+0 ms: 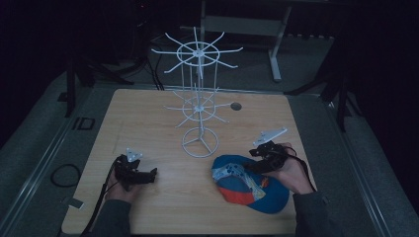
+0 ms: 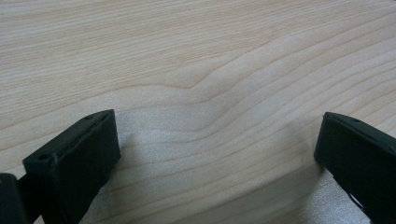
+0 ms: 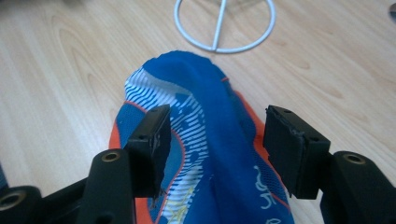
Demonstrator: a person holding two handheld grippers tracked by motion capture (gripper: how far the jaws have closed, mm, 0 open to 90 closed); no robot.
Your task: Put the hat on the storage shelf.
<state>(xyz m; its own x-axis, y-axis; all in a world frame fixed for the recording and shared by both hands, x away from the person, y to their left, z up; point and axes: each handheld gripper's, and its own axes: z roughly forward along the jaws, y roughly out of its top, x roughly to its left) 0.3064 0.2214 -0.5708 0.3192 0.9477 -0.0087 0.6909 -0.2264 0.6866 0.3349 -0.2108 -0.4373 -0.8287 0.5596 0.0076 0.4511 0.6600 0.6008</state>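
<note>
From where I sit, much of the room beyond the pale wood-grain table (image 1: 148, 123) is lost in darkness; I can only make out grey floor and the legs of some frame at the back. My forearms are cut off at the bottom edge of the high view.

One blue, orange and white fabric cap (image 1: 249, 185) lies on the table near its right front edge, just in front of the round base of the white wire display rack (image 1: 199, 106). In the right gripper view the cap's (image 3: 205, 135) cloth is soft and creased, with fine white stripes and an orange border; its near end runs off the bottom of the picture, and some pale lettering on it is too small for me to read. The rack is one thin metal post with two tiers of radiating hooks and a ring base with three spokes (image 3: 224, 25).

My right gripper (image 3: 215, 140) has its jaws spread wide, one on each side of the cap's raised ridge; I cannot tell whether they touch it. My left gripper (image 2: 215, 154) is also wide apart, over bare wood, well away from the cap, held in my left hand (image 1: 121, 190).
</note>
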